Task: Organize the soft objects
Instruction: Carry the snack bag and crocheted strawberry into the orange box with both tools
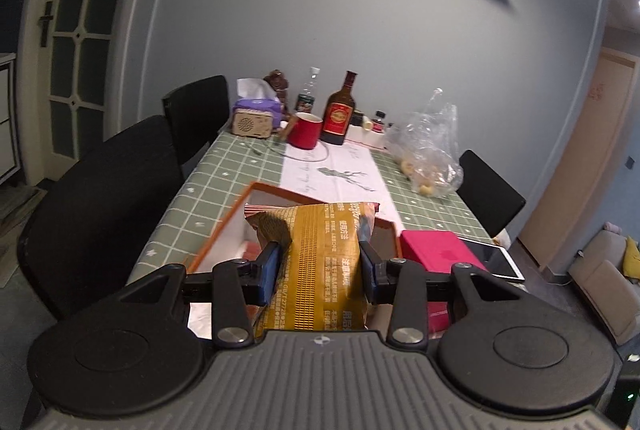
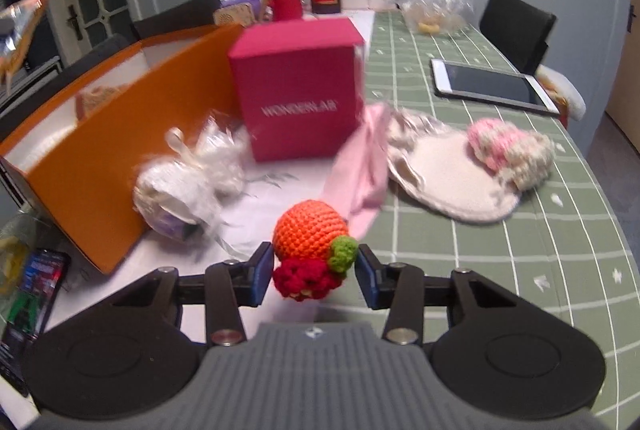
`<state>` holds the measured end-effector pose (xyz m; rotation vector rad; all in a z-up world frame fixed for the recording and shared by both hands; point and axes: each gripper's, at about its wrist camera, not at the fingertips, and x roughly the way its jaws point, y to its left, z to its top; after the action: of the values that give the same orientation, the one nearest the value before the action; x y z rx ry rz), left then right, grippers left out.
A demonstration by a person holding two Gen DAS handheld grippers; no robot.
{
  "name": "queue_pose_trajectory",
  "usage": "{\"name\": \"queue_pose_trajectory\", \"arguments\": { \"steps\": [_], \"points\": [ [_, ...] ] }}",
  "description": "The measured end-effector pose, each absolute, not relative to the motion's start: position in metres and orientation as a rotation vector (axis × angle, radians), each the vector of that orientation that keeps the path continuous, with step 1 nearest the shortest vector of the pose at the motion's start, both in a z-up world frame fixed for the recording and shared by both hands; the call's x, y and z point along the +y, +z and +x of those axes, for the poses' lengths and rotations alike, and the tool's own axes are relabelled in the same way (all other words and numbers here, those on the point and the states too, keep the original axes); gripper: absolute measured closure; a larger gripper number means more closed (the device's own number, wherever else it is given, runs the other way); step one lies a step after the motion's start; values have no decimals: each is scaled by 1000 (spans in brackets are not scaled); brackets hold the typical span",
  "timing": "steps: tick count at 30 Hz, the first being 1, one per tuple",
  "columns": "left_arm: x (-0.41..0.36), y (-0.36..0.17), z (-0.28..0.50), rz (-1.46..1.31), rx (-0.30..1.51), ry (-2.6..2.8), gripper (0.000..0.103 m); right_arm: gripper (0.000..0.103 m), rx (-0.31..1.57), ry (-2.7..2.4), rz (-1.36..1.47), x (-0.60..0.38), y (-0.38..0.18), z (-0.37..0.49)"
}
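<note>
My left gripper (image 1: 320,270) is shut on a gold snack bag (image 1: 320,254) and holds it above the open orange box (image 1: 224,226). The bag's end also shows at the left edge of the right wrist view (image 2: 20,22). My right gripper (image 2: 314,270) is shut on an orange crocheted toy (image 2: 310,232) with a green leaf and red base, just above the table. Ahead of it lie a pink cloth (image 2: 362,170), a cream slipper (image 2: 452,178) with a pink-and-cream knitted pompom (image 2: 512,150), and a white gauzy pouch (image 2: 188,178) beside the orange box (image 2: 104,150).
A magenta box (image 2: 300,94) stands beside the orange box. A tablet (image 2: 492,86) lies right. At the far end are a red mug (image 1: 305,129), a brown bottle (image 1: 339,110), a tissue box (image 1: 256,106) and a plastic bag (image 1: 430,146). Black chairs (image 1: 100,198) flank the table.
</note>
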<state>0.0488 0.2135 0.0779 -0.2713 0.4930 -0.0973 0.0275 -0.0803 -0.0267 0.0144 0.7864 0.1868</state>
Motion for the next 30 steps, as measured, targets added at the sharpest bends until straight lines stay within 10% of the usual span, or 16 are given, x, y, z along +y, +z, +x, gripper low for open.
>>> {"name": "queue_pose_trajectory", "arguments": {
  "steps": [30],
  "points": [
    [218, 45, 96, -145, 704, -121, 56, 59, 692, 597, -290, 90, 57, 102]
  ]
}}
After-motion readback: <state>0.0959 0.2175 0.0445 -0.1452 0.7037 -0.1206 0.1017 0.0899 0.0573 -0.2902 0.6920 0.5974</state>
